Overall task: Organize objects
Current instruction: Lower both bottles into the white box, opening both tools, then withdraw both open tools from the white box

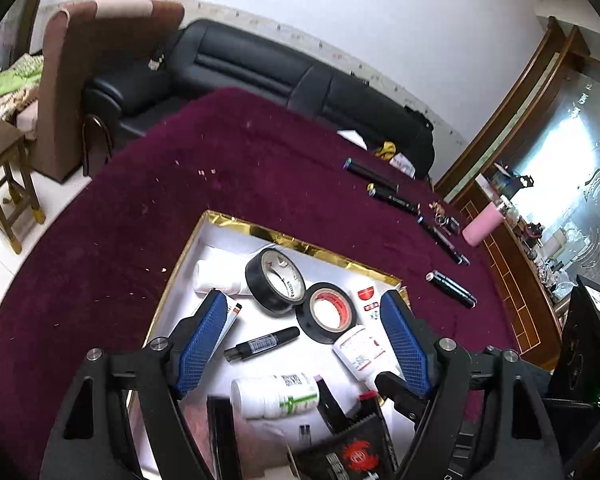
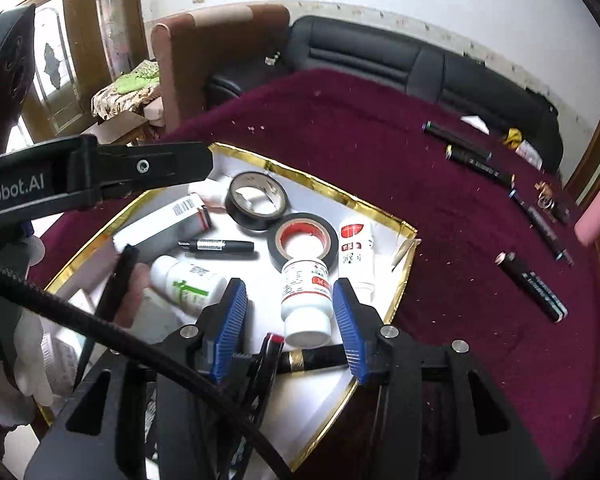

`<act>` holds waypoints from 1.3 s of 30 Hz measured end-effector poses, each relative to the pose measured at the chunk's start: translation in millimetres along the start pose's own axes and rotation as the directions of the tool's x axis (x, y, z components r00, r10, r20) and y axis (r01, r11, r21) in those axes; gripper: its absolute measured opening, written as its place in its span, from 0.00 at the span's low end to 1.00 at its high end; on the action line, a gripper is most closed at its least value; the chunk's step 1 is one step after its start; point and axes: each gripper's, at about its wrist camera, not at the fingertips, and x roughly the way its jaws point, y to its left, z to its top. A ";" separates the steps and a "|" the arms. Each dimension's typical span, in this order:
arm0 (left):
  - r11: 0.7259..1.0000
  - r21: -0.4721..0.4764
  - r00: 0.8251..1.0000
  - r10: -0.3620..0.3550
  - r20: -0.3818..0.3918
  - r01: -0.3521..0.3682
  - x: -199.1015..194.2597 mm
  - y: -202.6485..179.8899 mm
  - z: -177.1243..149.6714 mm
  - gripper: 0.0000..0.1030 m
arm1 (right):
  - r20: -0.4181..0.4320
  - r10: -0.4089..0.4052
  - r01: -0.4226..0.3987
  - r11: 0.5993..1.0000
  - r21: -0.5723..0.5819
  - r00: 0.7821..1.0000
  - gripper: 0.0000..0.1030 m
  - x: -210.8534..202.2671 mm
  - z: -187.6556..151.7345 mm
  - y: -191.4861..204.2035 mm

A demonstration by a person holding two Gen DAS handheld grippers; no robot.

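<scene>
A white box with a gold rim lies on the maroon cloth. It holds two black tape rolls, white bottles, a black marker and a small carton. My left gripper hovers open and empty above the box. My right gripper is open above the box, its fingers either side of a red-labelled white bottle without touching it. Several black pens and flashlights lie on the cloth to the right.
A pink cup stands at the table's right edge beside a wooden cabinet. A black sofa and brown chair stand behind the table. The left gripper's arm crosses the right wrist view.
</scene>
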 end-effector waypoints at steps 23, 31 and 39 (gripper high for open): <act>0.951 0.162 0.909 0.189 0.372 -0.264 -119.9 -83.8 -67.1 0.92 | 0.140 -0.137 0.125 0.988 0.094 0.981 0.50 -90.0 -70.4 -27.6; 0.952 0.202 0.891 0.122 0.437 -0.230 -142.2 -105.3 -85.0 0.99 | 0.164 -0.166 0.147 0.981 0.126 0.972 0.50 -99.6 -84.9 -35.5; 0.886 0.265 0.831 0.202 0.519 -0.380 -145.7 -158.6 -117.7 0.99 | 0.183 -0.177 0.150 0.977 0.151 0.967 0.50 -107.6 -95.9 -45.8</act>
